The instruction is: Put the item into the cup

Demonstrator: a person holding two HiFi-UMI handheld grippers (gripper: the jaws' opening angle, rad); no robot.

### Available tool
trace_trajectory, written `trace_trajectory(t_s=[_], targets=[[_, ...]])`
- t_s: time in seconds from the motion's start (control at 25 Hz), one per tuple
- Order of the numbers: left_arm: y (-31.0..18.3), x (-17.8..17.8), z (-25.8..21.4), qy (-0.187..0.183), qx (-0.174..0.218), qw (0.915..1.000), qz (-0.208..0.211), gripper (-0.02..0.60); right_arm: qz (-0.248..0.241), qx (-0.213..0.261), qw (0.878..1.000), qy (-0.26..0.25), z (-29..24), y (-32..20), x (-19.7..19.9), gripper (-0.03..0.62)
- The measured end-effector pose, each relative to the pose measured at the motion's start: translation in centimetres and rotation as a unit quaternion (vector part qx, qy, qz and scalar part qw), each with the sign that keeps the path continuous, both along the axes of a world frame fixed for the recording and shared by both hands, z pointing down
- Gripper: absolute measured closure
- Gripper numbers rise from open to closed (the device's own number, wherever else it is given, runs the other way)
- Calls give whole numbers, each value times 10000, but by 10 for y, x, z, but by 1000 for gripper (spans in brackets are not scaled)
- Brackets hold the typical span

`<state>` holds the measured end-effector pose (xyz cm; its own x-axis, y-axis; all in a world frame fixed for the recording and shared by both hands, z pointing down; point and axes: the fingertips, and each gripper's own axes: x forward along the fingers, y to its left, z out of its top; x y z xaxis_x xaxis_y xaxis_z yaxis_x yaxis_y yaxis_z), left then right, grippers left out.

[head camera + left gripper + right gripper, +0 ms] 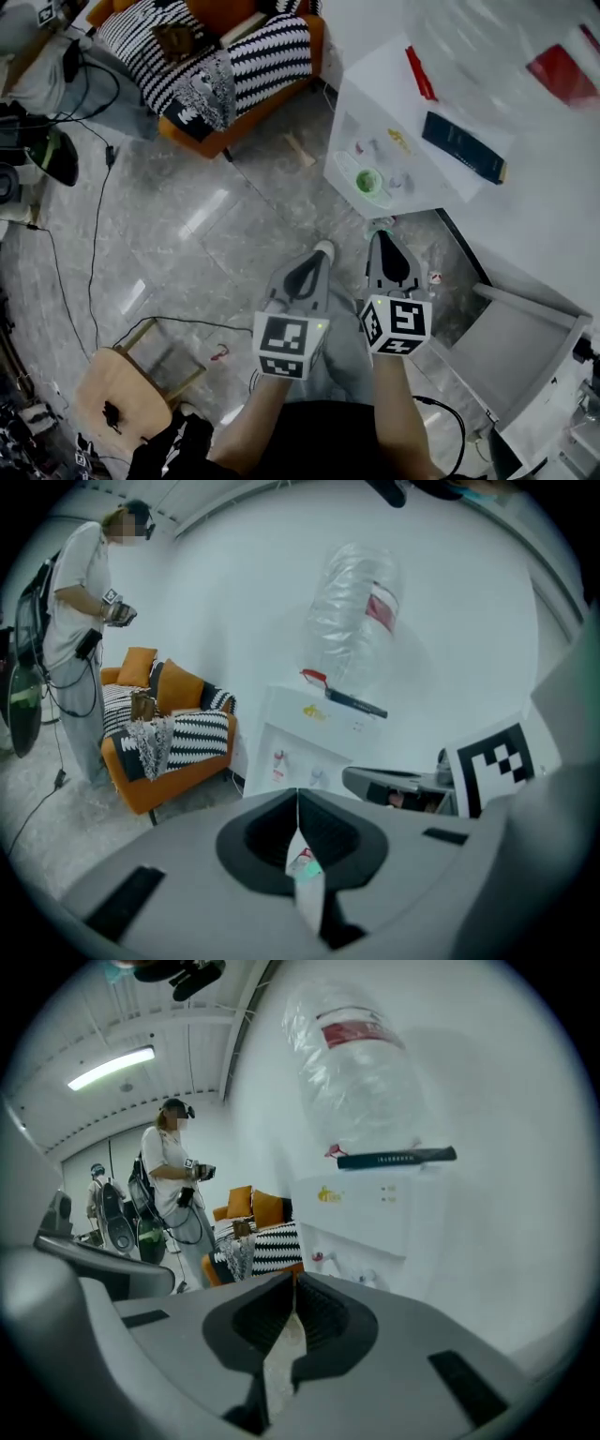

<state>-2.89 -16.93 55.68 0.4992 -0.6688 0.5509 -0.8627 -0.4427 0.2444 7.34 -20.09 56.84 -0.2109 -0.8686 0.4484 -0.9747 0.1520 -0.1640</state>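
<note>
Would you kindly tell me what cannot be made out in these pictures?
Green cup: head view, too small to see what it holds.
Pale scrap behind the closed jaws of the left gripper: left gripper view, too small to name or call held.
Water bottle: head view, blurred, cut off by the top edge.
Dark flat object: its print is too small in every view.

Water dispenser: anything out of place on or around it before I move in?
One thing: a dark flat box lies on top of the water dispenser beside the bottle, one end poking past the edge, so a knock could tip it off. The green cup stands upright under the taps; no spill shows.
</note>
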Motion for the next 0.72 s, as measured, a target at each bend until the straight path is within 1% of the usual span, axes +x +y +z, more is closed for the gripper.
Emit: trace_trajectory(t_s=[0.16,0.28,0.4,0.48,0.64,0.72], targets=[[7,-6,-50,244,218,9990,-293,568,-187,274,9995,-6,-59,5,-5,577],[23,-6,-75,342,343,9984,-275,568,-267,363,9990,38,-86,22,-9,579],[15,-5,-104,498,648,9960,-350,568,-498,580,9969,162,-114,16,-11,579],[17,-6,-120,571,790,9946,-346,568,-626,620,9960,127,-129,21,-15,579],[30,-13,-148,659,930,9932,-254,568,-1044,553,9930,-3,-150,43,-34,584],[34,-18,-160,700,1010,9920,-288,568,-1148,647,9913,-50,-167,48,-39,585]])
